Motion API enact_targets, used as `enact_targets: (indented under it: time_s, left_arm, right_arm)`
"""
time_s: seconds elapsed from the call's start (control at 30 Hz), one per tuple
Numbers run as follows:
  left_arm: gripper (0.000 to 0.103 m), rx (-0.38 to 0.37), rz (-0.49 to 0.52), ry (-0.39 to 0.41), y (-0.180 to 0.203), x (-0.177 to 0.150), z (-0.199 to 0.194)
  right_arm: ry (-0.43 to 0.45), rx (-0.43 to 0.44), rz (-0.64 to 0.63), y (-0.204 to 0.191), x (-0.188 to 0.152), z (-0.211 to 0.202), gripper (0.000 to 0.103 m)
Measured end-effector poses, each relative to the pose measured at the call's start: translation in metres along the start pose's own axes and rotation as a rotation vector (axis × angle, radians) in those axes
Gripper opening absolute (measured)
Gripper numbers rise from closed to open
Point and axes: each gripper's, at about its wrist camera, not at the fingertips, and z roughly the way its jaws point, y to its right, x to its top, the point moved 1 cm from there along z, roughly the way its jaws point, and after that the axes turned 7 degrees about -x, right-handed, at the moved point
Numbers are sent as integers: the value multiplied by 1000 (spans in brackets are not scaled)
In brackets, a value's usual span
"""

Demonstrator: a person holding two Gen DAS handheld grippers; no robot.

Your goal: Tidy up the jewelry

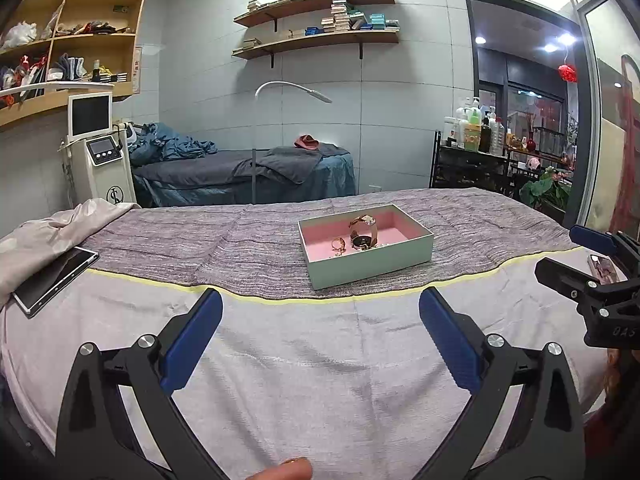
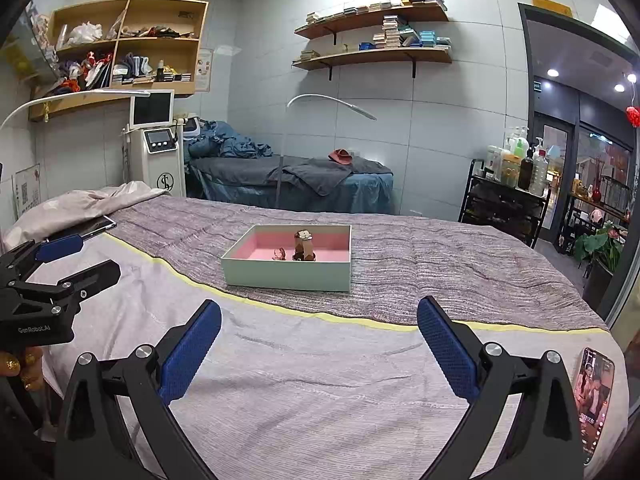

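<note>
A pale green box (image 1: 372, 266) with a pink lining stands on the grey striped blanket, also in the right wrist view (image 2: 286, 276). Inside it are a gold watch (image 1: 363, 233) standing on its band, a gold ring (image 1: 340, 244) and small pieces; the watch (image 2: 304, 245) and ring (image 2: 279, 254) show in the right wrist view too. My left gripper (image 1: 320, 312) is open and empty, over the white sheet short of the box. My right gripper (image 2: 319, 322) is open and empty, also short of the box. Each gripper shows in the other's view, the right (image 1: 588, 256) and the left (image 2: 68, 258).
A tablet (image 1: 54, 278) lies at the left on the bed beside a crumpled pillowcase (image 1: 48, 228). A phone (image 2: 594, 392) with a lit screen lies at the right edge. A second bed (image 1: 248, 172), a machine (image 1: 100, 152) and a bottle rack (image 1: 472, 160) stand behind.
</note>
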Motion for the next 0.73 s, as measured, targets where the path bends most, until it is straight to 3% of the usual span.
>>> enact_targets:
  time_s: [0.73]
  left_arm:
    - [97,-13,-60,-39,-6,-2,8]
  right_arm:
    - [-9,2,2,-1,-2,3,96]
